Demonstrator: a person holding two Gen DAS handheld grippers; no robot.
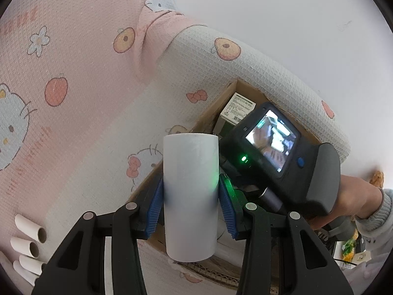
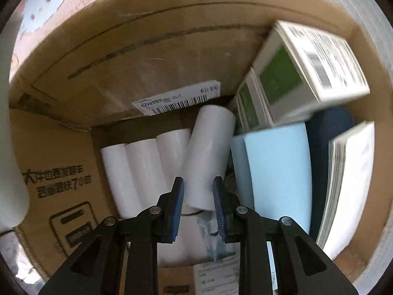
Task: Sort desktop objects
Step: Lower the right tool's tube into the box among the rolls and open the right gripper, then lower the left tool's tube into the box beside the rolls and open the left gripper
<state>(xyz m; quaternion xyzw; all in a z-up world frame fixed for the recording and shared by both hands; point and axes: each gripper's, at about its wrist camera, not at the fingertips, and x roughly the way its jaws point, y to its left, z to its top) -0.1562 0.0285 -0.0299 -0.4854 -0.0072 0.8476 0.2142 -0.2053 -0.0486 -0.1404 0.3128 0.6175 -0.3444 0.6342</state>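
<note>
My left gripper is shut on a white paper roll and holds it upright above the edge of a cardboard box. The right gripper's body with its screen shows just right of it. In the right wrist view my right gripper reaches into the cardboard box. Its blue pads sit on either side of the near end of a tilted white roll, which leans on three white rolls lying side by side. I cannot tell whether the pads grip it.
The box also holds green-and-white cartons, a light blue box, a dark blue object and a white book-like stack. Several thin cardboard tubes lie on the patterned cloth at lower left.
</note>
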